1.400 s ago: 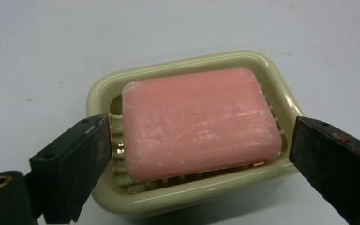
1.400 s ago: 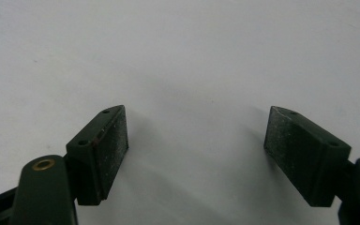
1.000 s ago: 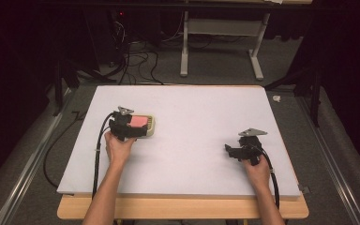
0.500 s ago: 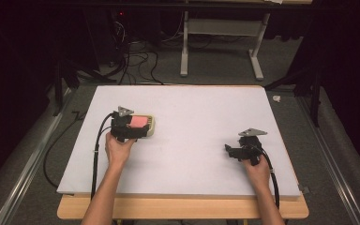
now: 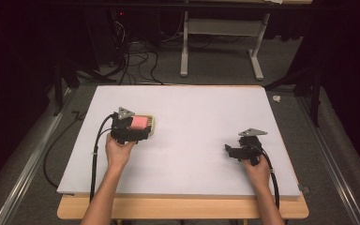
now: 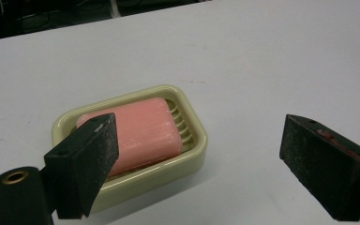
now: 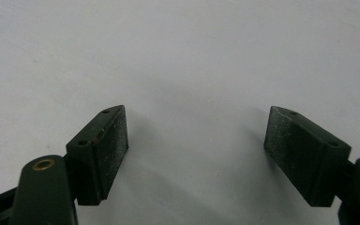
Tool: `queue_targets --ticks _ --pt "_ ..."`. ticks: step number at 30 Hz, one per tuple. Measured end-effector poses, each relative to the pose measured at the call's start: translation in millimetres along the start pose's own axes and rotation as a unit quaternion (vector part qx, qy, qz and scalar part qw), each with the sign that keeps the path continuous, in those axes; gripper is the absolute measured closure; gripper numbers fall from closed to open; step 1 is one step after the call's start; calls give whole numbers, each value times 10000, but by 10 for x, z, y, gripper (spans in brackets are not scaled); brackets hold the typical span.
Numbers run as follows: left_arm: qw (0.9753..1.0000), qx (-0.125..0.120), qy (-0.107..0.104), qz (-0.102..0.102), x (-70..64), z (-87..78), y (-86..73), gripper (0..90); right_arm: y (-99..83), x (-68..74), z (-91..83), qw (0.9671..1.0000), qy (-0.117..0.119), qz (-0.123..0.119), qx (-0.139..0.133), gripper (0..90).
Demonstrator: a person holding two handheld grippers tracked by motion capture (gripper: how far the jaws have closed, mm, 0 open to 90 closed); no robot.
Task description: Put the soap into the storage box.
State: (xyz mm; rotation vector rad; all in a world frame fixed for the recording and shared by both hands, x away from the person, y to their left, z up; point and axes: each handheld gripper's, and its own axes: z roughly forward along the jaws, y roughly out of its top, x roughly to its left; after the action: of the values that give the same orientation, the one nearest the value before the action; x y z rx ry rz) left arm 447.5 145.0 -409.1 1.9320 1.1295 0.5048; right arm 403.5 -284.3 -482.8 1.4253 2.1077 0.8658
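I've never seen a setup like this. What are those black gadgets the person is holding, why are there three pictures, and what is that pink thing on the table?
A person stands at a white table and holds a hand tool in each hand. Each tool is a black two-jaw gripper, a kind of pincer with a cable trailing from it.

The high view comes from a fixed camera above the table: the left gripper sits at its left, the right gripper at its right.

The other two pictures come from small cameras riding on the grippers, looking along their jaws.

On the table lies a pale yellow-green plastic soap dish with a pink rectangular bar of soap in it. The left gripper hovers just over it, jaws wide apart, holding nothing. The right gripper is open too, over bare table.
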Motion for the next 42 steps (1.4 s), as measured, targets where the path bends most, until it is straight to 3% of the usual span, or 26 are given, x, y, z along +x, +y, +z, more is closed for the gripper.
queue_targets --ticks 18,27,31,42 --pt "9993 -168 -326 5 -66 -177 -56 127 0 -1 0 10000 -3 -12 -3 225" --pt "9988 -175 -458 87 -132 -240 -79 125 0 0 0 10000 -1 -1 -1 225" --pt "9977 -201 -641 63 -167 -256 -72 125 0 0 0 10000 0 -1 0 224" --pt "9970 -134 -756 119 -251 -268 -76 125 0 0 0 10000 3 -2 -1 225"
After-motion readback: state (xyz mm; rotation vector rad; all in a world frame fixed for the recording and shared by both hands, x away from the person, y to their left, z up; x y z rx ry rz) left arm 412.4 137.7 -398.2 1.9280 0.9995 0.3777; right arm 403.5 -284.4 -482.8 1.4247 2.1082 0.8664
